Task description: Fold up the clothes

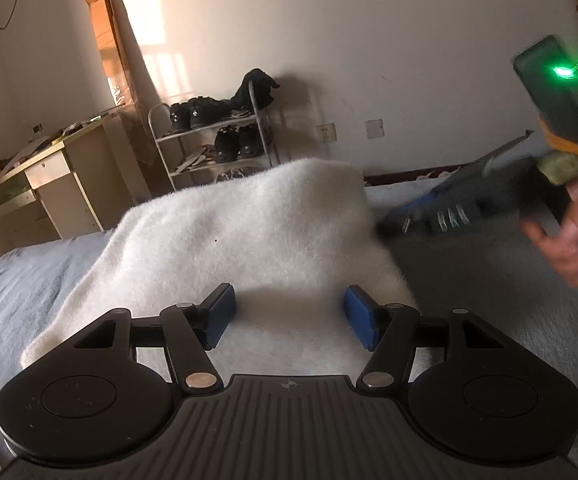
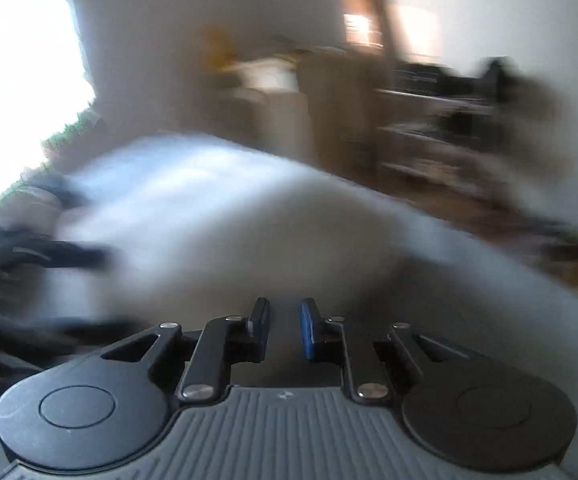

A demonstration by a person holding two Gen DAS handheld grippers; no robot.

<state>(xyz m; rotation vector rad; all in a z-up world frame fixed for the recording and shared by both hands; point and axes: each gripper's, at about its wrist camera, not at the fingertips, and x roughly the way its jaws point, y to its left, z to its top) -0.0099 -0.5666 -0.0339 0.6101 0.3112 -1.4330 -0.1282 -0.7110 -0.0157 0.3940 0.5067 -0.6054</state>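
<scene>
A white fluffy garment (image 1: pixel 249 232) lies on the bed, humped up at its far right side. My left gripper (image 1: pixel 289 312) hovers low over its near part, jaws open, blue pads (image 1: pixel 221 312) apart, and the fabric beneath is not pinched. My right gripper (image 1: pixel 385 226), held by a hand (image 1: pixel 565 240), reaches in from the right. Its tips are at the garment's raised right edge. In the blurred right wrist view, the right gripper (image 2: pixel 285 320) shows a narrow gap between its jaws, with the garment (image 2: pixel 229 232) just ahead.
The bed's blue-grey sheet (image 1: pixel 29 280) spreads left, with a darker grey cover (image 1: pixel 489 300) on the right. Beyond the bed stand a shoe rack (image 1: pixel 213 140) and a desk (image 1: pixel 61 176) against the wall. Cardboard (image 1: pixel 105 32) leans in the corner.
</scene>
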